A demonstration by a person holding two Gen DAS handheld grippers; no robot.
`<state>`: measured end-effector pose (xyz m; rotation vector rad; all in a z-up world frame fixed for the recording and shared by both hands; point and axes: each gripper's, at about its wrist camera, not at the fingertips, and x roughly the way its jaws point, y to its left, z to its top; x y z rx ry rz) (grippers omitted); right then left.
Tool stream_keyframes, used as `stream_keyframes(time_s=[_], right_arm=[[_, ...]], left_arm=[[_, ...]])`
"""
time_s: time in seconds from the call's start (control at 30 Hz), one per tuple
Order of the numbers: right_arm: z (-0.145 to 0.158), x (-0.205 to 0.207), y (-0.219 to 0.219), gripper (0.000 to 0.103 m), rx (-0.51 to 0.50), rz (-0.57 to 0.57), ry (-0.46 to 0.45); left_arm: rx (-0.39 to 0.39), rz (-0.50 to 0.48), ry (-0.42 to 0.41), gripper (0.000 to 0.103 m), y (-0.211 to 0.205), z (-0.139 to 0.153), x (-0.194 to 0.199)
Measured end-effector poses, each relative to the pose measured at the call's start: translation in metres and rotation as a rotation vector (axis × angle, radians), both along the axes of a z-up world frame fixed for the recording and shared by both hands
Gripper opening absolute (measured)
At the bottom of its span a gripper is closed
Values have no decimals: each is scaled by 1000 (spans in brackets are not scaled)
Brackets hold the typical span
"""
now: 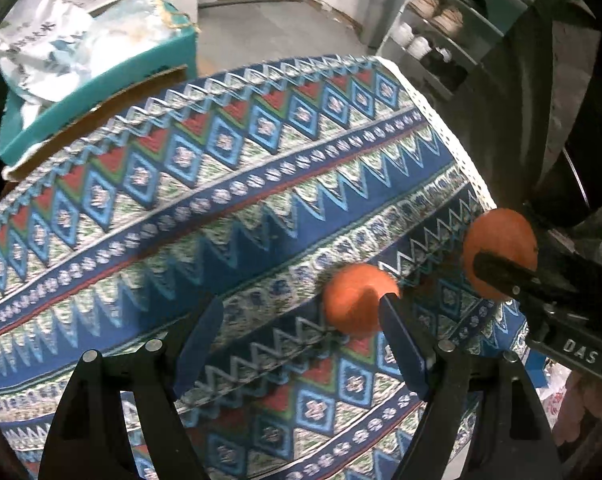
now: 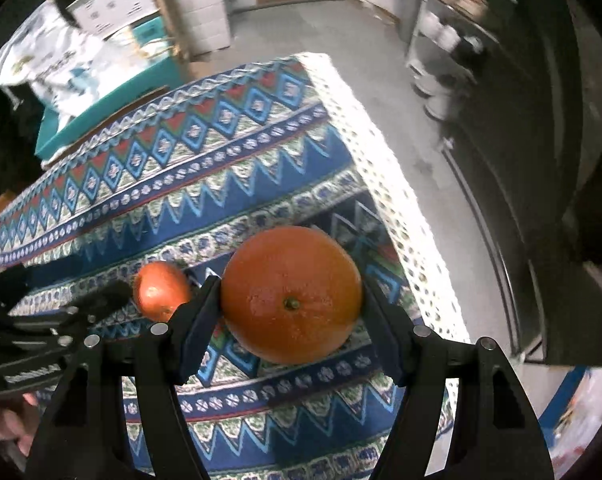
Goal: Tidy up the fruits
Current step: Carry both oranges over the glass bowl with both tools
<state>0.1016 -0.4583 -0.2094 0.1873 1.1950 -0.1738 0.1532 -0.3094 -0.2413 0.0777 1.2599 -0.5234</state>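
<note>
My right gripper [image 2: 291, 300] clamps the large orange [image 2: 291, 294] between both pads, above the patterned cloth [image 2: 221, 184] near its white perforated edge [image 2: 381, 152]. My left gripper [image 1: 301, 320] is spread wide, holding nothing. The small orange [image 1: 353, 300] rests on the cloth just beside its right finger [image 1: 401, 340]. Bare cloth lies open ahead; floor [image 2: 381, 52] beyond the edge.

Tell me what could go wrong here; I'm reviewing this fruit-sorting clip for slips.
1. The right gripper pinches the big orange only at its sides, so the round fruit may slip out.
2. That orange sits near the table edge; dropped, it could roll to the floor.
3. The left gripper is open beside the small orange, with one finger close enough to knock it away.
</note>
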Motion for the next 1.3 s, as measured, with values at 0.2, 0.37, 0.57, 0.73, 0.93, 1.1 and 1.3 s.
stream_keyframes(time_s=[0.2, 0.37, 0.57, 0.73, 0.93, 1.1, 1.3], right_arm=[[1, -3, -5, 70, -21, -21, -4], [0, -1, -2, 70, -28, -9, 0], [-5, 0, -3, 70, -20, -13, 10], [-5, 1, -2, 70, -19, -17, 10], [-3, 2, 2, 70, -18, -4, 4], [2, 3, 8, 70, -39, 27, -12], [15, 1, 19, 70, -43, 74, -40]], left_arm=[[-15, -7, 22, 81, -14, -12, -4], [-24, 2, 32, 81, -19, -20, -6], [-70, 9, 33, 71, -21, -24, -7], [-85, -42, 23, 48, -36, -21, -12], [-53, -70, -33, 47, -43, -17, -15], [-25, -74, -78, 46, -31, -6, -13], [-1, -64, -123, 46, -10, 13, -13]])
